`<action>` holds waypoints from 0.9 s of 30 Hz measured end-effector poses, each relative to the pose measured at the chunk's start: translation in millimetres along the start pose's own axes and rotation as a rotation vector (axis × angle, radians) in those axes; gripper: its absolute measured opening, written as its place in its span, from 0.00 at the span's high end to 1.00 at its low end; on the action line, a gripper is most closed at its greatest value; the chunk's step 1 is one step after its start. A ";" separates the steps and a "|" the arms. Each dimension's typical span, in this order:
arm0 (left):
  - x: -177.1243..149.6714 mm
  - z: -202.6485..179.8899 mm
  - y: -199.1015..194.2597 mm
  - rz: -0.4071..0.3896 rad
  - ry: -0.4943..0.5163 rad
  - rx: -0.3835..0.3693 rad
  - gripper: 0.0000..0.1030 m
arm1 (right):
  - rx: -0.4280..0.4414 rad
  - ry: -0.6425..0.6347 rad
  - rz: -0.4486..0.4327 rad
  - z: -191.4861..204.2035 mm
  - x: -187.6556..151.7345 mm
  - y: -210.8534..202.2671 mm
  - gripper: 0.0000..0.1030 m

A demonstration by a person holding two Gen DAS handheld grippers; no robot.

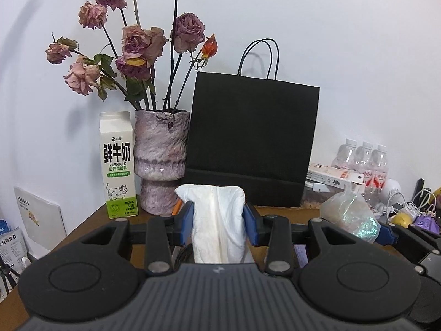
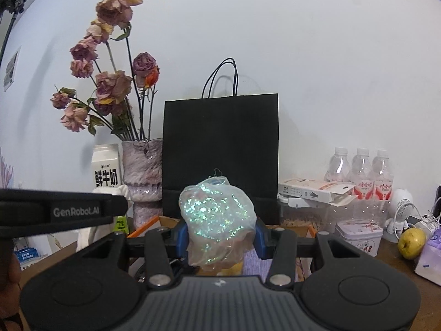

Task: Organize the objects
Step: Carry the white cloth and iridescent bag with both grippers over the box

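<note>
1. The lower end of the white folded cloth is hidden behind the body of the left gripper; what lies under it cannot be made out; the table is seen only as brown strips beside the gripper.
2. The foot of the black paper bag is partly covered by the cloth in the left wrist view and by the glittery plastic bag in the right wrist view; its inside is not shown.
3. The contents of the glittery plastic bag are hard to tell: an iridescent shimmer is seen through thin film, and a yellowish patch at its bottom is cut off by the right gripper.
4. The cloth is held upright, its long axis running vertically, its rounded folded top pointing up toward the black paper bag; it is pinched between the blue pads of the left gripper, whose jaws are narrowly closed on it.
5. The glittery plastic bag is gripped at its lower half by the right gripper, the jaws pressing on both sides; its bulging top stands above the pads, in front of the black paper bag.
6. A milk carton and a vase of dried roses are seen left of the black paper bag; water bottles stand right of it.
</note>
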State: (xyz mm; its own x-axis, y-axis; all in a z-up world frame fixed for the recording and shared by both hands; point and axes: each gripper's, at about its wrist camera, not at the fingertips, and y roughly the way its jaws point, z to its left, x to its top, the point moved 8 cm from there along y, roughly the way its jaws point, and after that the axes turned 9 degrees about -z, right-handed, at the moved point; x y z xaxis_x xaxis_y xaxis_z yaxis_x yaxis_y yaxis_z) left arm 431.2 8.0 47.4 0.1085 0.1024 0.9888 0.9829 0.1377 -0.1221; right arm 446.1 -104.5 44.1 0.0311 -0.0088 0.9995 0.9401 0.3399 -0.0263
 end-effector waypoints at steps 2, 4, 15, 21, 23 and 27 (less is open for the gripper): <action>0.7 -0.6 7.2 -0.002 0.003 0.001 0.62 | -0.001 0.001 0.005 -0.6 1.0 8.5 0.57; 1.5 -1.1 14.5 -0.004 0.006 0.002 0.62 | -0.002 -0.002 0.012 -0.9 0.8 16.8 0.57; 2.2 -2.5 48.7 -0.002 0.022 0.004 0.62 | -0.021 -0.023 0.048 -1.3 -2.5 50.2 0.57; -0.6 -1.5 64.0 0.008 0.029 0.008 0.62 | -0.031 -0.028 0.065 -4.4 -5.9 64.1 0.57; -2.3 -0.6 69.0 0.014 0.030 0.010 0.61 | -0.033 -0.031 0.072 -5.4 -8.0 68.0 0.57; -8.5 1.1 79.7 0.032 0.034 0.015 0.61 | -0.032 -0.035 0.085 -6.7 -11.4 74.3 0.57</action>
State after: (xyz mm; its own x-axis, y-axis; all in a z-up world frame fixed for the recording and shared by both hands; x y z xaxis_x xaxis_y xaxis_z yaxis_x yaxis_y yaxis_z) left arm 508.5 19.2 29.2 0.1450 0.0730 0.9867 0.9766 0.1494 -0.1546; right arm 517.9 -85.5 30.6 0.0996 0.0521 0.9937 0.9450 0.3076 -0.1109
